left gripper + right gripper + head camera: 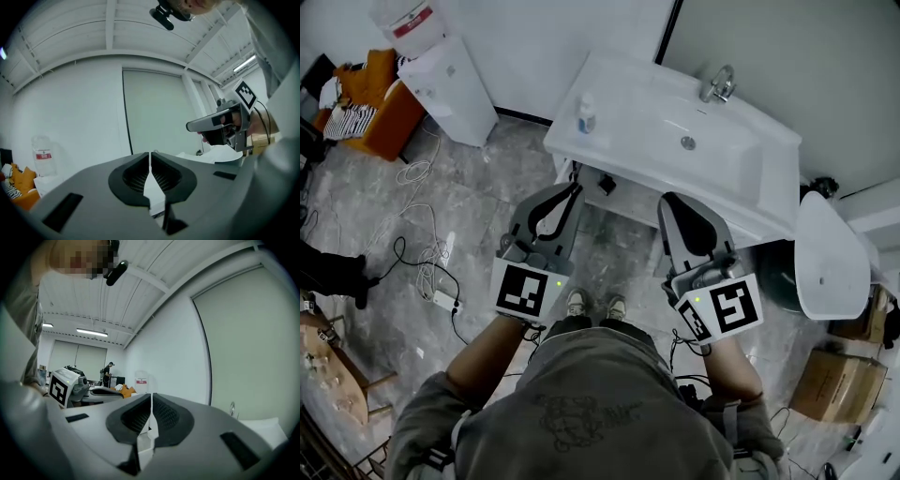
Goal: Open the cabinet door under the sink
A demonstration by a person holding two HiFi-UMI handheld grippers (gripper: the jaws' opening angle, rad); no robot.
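While both tools hang level at mid-frame in the head view, the left gripper (572, 190) and right gripper (672, 202) point toward the sink (656, 183) at upper middle. The cabinet door beneath it seems hidden under the basin's overhang.

Left gripper view: jaws closed on nothing.

Right gripper view: jaws together, likewise empty.

Judging by this, nothing is opened yet; reaching, gripping and pulling all remain.

Left gripper (150, 157): jaws together, nothing between, aimed level at white wall (70, 117). Right gripper (193, 125) at right, hand-held. Water bottle (43, 157) far left.
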